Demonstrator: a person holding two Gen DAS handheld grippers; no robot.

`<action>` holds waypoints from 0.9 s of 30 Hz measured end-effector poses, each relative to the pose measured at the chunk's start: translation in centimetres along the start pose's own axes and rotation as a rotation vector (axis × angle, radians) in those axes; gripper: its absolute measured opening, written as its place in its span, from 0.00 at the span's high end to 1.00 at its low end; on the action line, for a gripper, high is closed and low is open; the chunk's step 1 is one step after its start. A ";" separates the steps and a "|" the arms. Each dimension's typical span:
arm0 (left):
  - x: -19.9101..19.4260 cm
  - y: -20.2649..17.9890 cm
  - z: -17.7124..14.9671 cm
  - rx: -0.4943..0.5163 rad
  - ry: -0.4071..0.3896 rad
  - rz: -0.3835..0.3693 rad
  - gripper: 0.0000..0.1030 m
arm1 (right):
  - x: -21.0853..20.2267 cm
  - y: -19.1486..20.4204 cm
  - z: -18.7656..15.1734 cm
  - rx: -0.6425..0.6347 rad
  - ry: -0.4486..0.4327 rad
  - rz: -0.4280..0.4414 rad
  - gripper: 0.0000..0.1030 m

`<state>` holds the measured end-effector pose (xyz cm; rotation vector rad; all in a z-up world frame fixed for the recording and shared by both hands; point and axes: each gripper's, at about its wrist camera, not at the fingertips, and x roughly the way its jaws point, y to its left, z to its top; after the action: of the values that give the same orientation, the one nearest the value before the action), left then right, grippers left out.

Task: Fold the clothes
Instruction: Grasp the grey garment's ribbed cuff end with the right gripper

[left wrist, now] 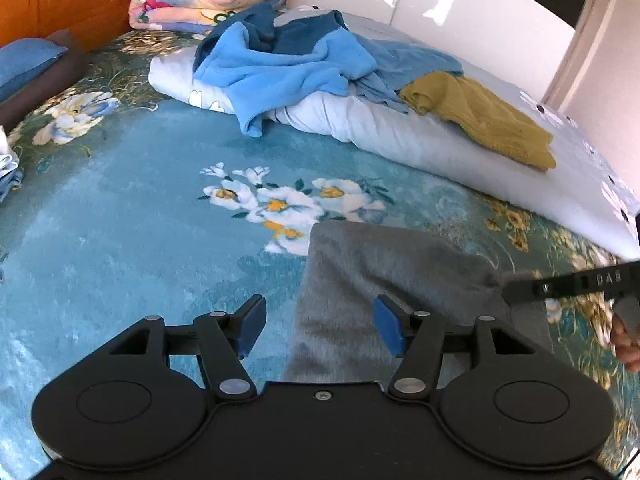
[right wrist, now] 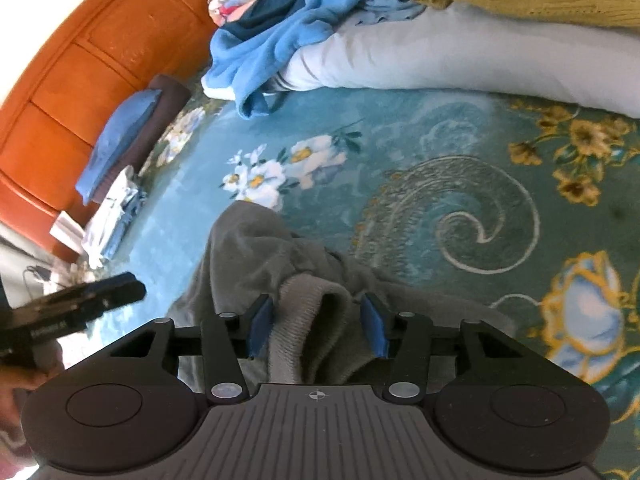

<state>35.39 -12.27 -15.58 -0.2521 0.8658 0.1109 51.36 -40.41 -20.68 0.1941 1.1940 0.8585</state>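
A grey fleece garment [left wrist: 384,272] lies on the teal floral bedspread [left wrist: 140,240]. My left gripper [left wrist: 320,330] hangs just above the garment's left edge, open, its blue pads clear of the cloth. In the right wrist view the same garment [right wrist: 256,248] is bunched, and its ribbed hem [right wrist: 308,320] rises in a fold between the pads of my right gripper [right wrist: 317,329]. The jaws stand apart, with a gap showing beside the right pad. Each gripper also shows in the other's view: the right one [left wrist: 572,284] at the garment's right side, the left one [right wrist: 80,304] at the left.
A heap of blue fleece clothes [left wrist: 280,64] and a mustard sweater [left wrist: 480,120] lie on a pale folded duvet [left wrist: 400,140] at the back. Folded items [right wrist: 112,216] and pillows [right wrist: 120,140] sit along the orange headboard [right wrist: 60,80]. A hand [left wrist: 628,344] is at the right edge.
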 end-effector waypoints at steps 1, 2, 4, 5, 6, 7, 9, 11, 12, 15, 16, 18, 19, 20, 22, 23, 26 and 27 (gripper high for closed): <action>0.0 0.0 -0.1 0.001 0.006 0.003 0.43 | 0.0 0.3 0.0 -0.005 0.002 0.000 0.62; 0.0 0.1 -0.2 -0.004 0.008 0.003 0.43 | -0.1 0.6 0.0 -0.012 0.003 -0.006 0.76; 0.1 0.4 -0.4 -0.022 0.010 0.001 0.43 | -0.6 0.9 0.1 0.007 -0.006 -0.004 0.90; 0.1 0.5 -0.4 -0.028 0.013 0.000 0.43 | -0.9 0.9 0.1 0.023 -0.015 0.000 0.93; 0.1 0.5 -0.4 -0.029 0.013 -0.001 0.43 | -1.2 1.1 0.1 0.030 -0.024 -0.003 0.94; 0.1 0.6 -0.4 -0.029 0.014 -0.002 0.43 | -1.5 1.3 0.1 0.036 -0.032 -0.007 0.94; 0.0 0.7 -0.4 -0.027 0.012 -0.005 0.43 | -2.4 1.3 0.0 0.070 -0.066 -0.001 0.94; -0.1 1.0 -0.4 -0.029 0.009 -0.004 0.43 | -3.4 0.9 0.0 0.102 -0.103 -0.011 0.94; -0.1 1.1 -0.5 -0.032 0.010 -0.002 0.43 | -3.5 0.5 -0.1 0.116 -0.101 -0.036 0.94; 0.0 1.6 -0.6 -0.043 0.021 0.003 0.43 | -2.9 -1.5 -0.9 0.183 -0.055 -0.109 0.94; 0.1 1.7 -0.7 -0.047 0.024 0.004 0.43 | -2.4 -1.9 -1.2 0.194 -0.038 -0.118 0.94; 0.2 1.9 -0.9 -0.046 0.031 0.006 0.42 | -1.5 -2.2 -1.4 0.202 -0.022 -0.131 0.94; 0.2 1.9 -0.9 -0.044 0.036 0.007 0.42 | -1.1 -2.4 -1.4 0.212 -0.016 -0.139 0.94; 0.3 1.9 -1.0 -0.042 0.040 0.007 0.42 | -0.8 -2.5 -1.5 0.212 -0.011 -0.146 0.93; 0.3 2.0 -1.2 -0.040 0.045 0.007 0.42 | -0.3 -2.6 -1.5 0.206 0.002 -0.159 0.93; 0.4 2.0 -1.2 -0.041 0.048 0.006 0.42 | -0.1 -2.6 -1.5 0.201 0.010 -0.165 0.92; 0.4 1.9 -1.2 -0.042 0.054 0.000 0.42 | -0.4 -2.2 -1.1 0.177 0.017 -0.159 0.88; 0.4 1.9 -1.2 -0.040 0.053 -0.001 0.42 | -0.8 -1.9 -1.1 0.163 0.011 -0.154 0.81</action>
<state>34.37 -10.78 -16.97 -0.2939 0.9171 0.1208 51.25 -42.52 -21.56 0.2267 1.2729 0.6293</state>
